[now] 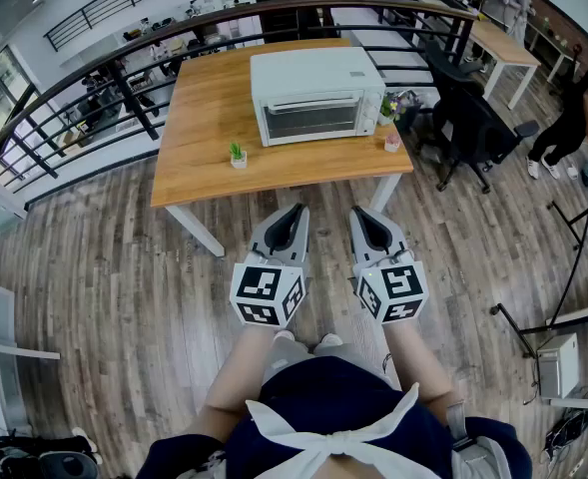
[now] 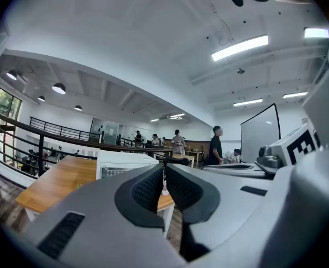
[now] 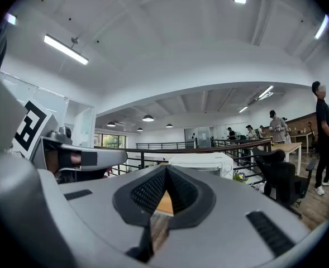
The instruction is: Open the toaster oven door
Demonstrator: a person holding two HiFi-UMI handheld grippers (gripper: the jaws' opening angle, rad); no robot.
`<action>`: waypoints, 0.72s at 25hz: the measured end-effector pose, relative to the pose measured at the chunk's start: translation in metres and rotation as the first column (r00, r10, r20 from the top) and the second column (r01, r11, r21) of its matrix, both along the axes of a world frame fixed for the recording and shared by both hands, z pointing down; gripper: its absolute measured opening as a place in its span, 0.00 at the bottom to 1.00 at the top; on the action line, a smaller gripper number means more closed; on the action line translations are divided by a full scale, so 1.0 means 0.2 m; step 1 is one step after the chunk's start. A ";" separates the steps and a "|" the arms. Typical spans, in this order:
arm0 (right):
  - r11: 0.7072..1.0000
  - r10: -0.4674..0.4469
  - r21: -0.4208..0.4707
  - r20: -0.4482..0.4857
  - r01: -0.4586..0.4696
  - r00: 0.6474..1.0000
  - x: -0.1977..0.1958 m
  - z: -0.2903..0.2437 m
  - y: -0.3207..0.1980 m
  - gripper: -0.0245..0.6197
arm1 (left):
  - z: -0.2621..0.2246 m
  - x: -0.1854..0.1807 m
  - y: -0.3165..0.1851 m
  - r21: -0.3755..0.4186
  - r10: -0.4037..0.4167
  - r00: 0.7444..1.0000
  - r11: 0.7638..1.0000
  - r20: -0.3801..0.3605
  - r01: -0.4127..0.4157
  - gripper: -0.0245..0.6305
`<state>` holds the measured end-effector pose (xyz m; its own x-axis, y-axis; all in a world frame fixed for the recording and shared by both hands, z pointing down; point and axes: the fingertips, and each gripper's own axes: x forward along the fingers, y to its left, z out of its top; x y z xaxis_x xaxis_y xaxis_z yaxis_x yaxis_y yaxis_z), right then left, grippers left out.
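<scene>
Nothing of the task was done at this moment. The toaster oven [image 1: 316, 96] stood on the wooden table [image 1: 204, 138], toward the far right part, w/ its door [image 1: 311, 120] shut and facing the person. Both tools were held level in front of the body, over the floor, well apart from the table. The left gripper [image 1: 294, 210] had its jaws together, nothing btw. them. The right gripper [image 1: 359, 212] was the same: pressed together, empty. Left to do, in my judgement: approach the oven, take the door at its top edge, pull it down. A small potted plant [image 1: 238, 155] stood near the table's front edge, to the left of the oven's front.
</scene>
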<state>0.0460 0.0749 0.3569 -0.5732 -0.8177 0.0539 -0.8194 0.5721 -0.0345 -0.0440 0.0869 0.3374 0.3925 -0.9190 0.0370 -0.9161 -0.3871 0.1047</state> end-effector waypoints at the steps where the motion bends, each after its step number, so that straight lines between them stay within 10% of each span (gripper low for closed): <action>1: 1.000 -0.003 0.000 0.000 0.003 1.000 0.02 0.00 0.00 0.04 | 0.00 0.02 0.00 -0.001 -0.003 1.000 1.000 0.000 0.003 0.09; 18: 0.999 -0.043 0.030 -0.057 0.045 0.997 0.08 0.03 -0.21 0.05 | 0.07 0.09 -0.18 -0.026 0.005 0.997 1.000 0.079 -0.003 0.09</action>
